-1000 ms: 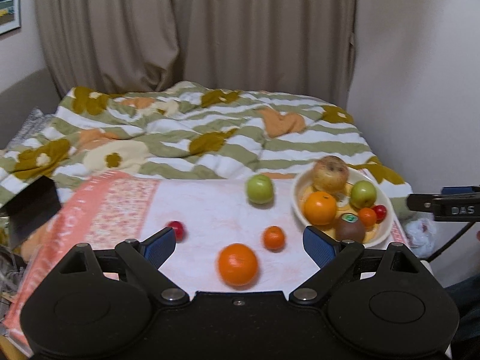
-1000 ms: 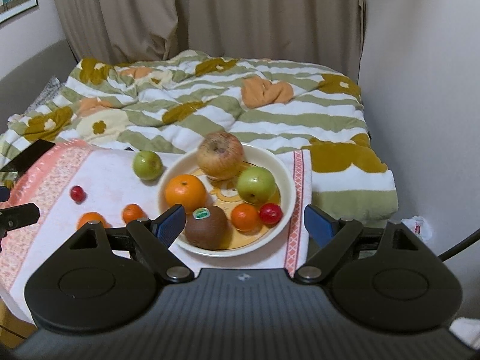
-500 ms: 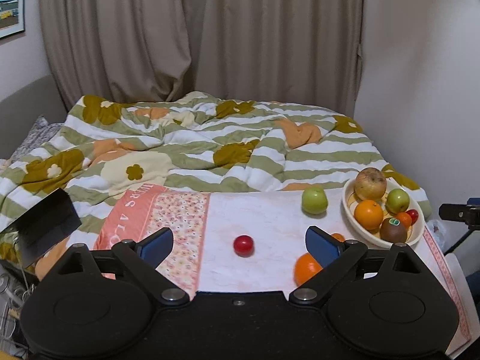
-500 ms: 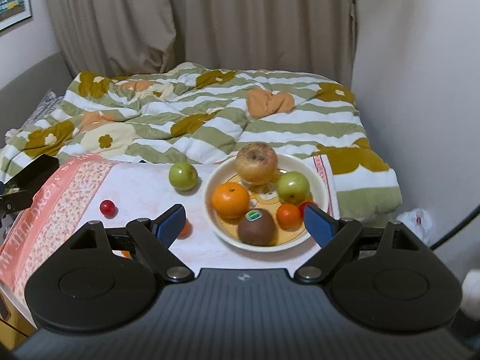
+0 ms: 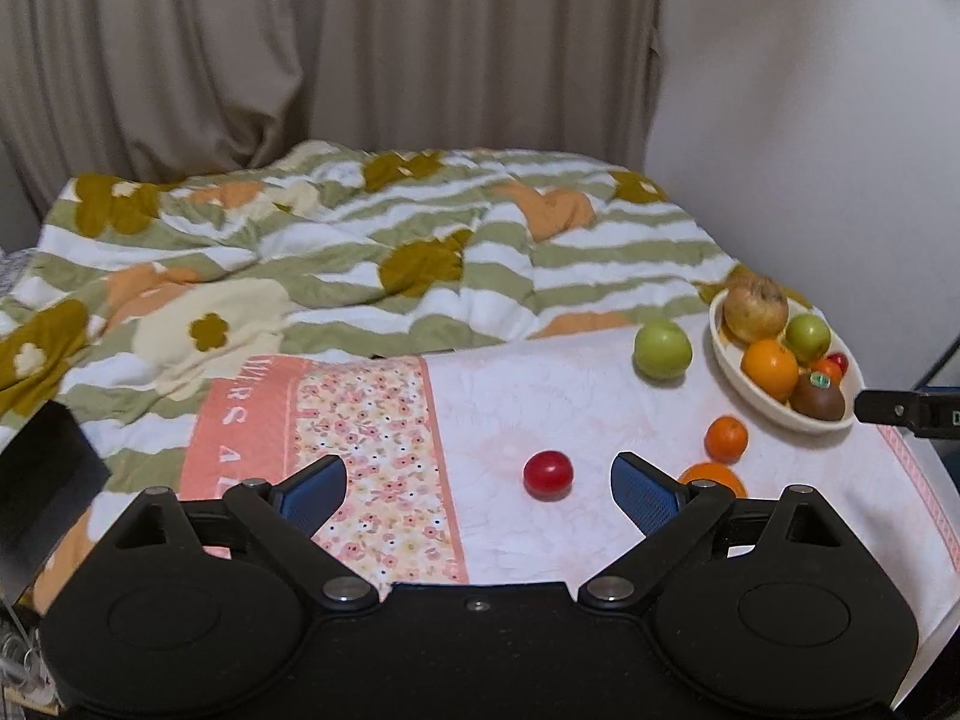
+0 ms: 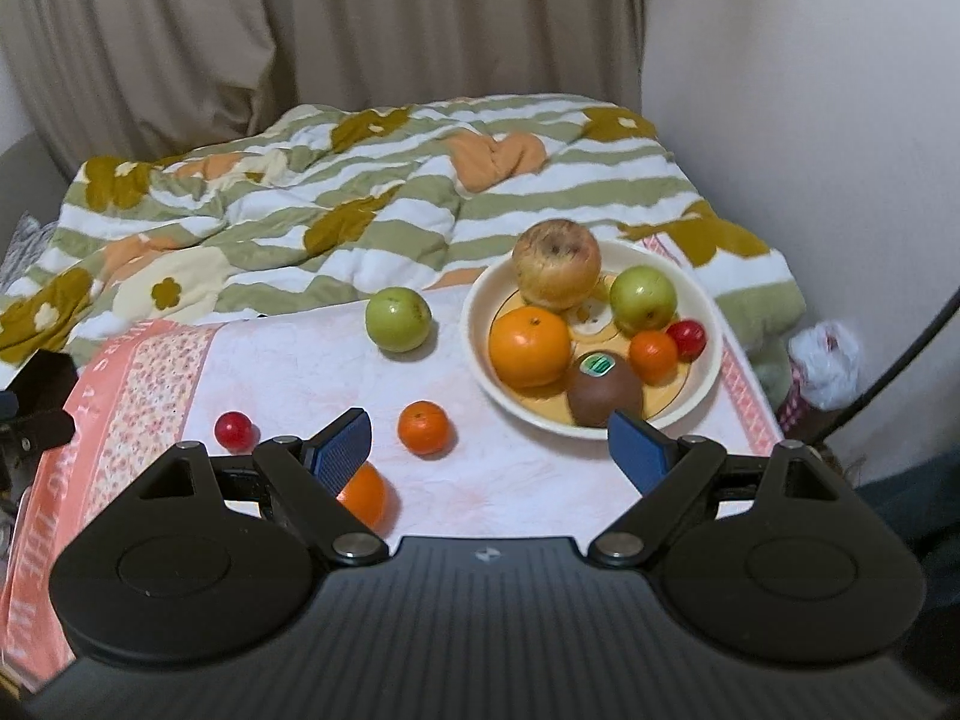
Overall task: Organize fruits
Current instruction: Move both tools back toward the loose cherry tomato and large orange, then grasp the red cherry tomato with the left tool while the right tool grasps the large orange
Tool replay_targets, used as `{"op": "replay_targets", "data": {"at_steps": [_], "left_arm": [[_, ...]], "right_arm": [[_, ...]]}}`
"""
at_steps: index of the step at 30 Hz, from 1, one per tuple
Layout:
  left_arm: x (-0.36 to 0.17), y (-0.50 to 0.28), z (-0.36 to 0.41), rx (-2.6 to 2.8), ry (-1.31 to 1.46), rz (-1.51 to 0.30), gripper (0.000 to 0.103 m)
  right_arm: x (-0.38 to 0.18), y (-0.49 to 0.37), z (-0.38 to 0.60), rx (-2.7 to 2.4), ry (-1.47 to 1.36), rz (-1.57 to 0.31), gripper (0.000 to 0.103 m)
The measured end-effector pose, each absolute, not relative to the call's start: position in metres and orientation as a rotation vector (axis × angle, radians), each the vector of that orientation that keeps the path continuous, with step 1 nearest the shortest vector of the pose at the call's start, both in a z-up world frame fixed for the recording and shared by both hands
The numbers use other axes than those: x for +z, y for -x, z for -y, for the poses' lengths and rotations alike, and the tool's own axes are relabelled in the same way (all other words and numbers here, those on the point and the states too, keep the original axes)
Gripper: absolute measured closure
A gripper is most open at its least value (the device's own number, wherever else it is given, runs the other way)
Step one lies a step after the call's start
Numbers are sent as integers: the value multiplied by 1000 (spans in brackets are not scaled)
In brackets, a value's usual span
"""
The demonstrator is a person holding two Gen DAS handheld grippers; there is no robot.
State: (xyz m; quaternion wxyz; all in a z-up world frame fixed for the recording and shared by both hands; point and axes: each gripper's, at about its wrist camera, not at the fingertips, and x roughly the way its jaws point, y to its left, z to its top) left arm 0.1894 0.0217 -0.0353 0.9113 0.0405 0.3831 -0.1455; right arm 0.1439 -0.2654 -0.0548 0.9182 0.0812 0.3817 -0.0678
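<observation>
Light: you have dim, warm indoor light.
Shadows: soft, short.
Edges: your fisheye bends them, dark corners.
Sharpness: slight blur.

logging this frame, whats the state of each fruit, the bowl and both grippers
left gripper: open, empty
right gripper: open, empty
bowl: upright, holds six fruits
green apple: loose on cloth
small orange: loose on cloth
large orange: loose, partly hidden by a finger
red fruit: loose on cloth
</observation>
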Motion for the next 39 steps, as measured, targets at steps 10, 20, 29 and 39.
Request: {"op": "replay_targets", "data": {"at_steps": [10,20,29,39], "left_arm": [[-75,-231,-14,-441,-145,-858,7],[-108,-255,7,-510,-185,-924,19],[-125,-263,28,-567,-227,-934,37],[-136,-268,39,-592,-262,-944,66]], "right_arm": [[-92,-168,228,-149,-202,-846,1],[-129,-170,210,-79,-193,-910,2],[-142,-174,202,-25,-140,-928,3],[-148,-180,198,8,-130,-943,5]]}}
